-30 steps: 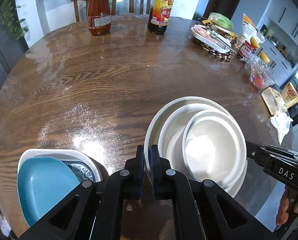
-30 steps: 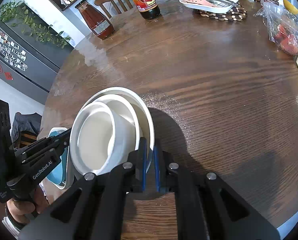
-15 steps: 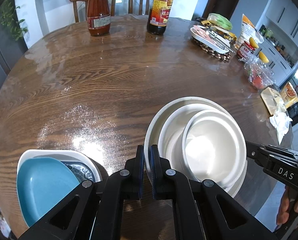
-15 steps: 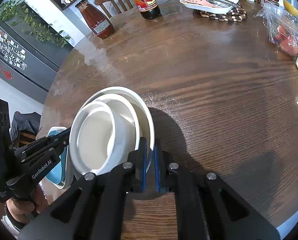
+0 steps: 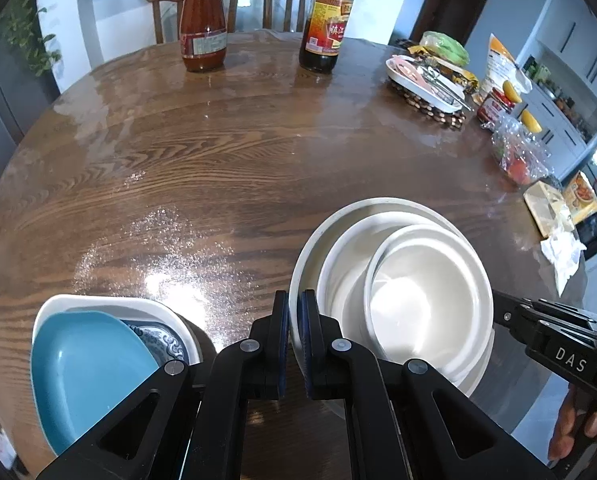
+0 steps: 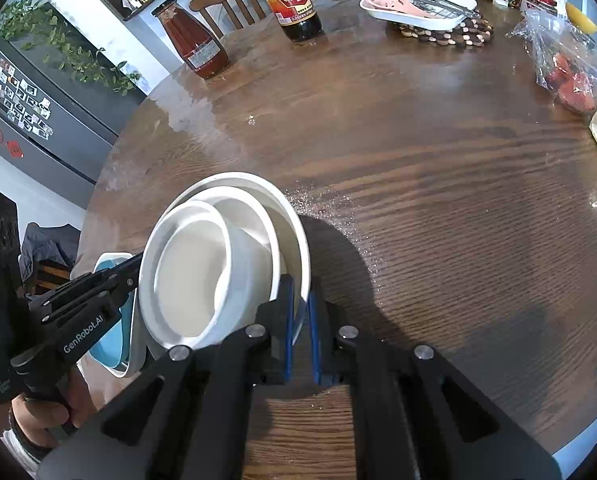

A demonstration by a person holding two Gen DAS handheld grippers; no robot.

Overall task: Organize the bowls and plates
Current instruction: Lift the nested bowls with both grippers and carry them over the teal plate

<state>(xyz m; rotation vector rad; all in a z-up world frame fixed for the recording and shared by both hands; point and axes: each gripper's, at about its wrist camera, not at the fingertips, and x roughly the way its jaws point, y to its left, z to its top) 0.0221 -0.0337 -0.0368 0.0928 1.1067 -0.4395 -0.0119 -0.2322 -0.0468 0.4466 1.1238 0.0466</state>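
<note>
Grippers: left gripper (image 5: 294, 312) and right gripper (image 6: 301, 312) each pinched nearly closed on opposite rims of the large white bowl (image 5: 310, 240), which held two smaller white bowls (image 5: 426, 292) nested inside. Beside it sat a blue plate (image 5: 86, 368) in a white dish (image 5: 98, 302). Farther across the wooden table (image 5: 218, 160) stood a sauce jar (image 5: 202, 28) and a dark bottle (image 5: 326, 24).

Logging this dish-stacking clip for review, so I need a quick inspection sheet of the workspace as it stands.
Surface: round wooden table, glossy.
Job's things: nested white bowls; blue plate in a white dish beside them.
Clutter: sauce jar, vinegar bottle, utensil tray, bagged food.
Grippers: left gripper and right gripper each shut on the outer bowl's rim, opposite sides.
Cables: nothing seen.
Surroundings: chairs, fridge.
</note>
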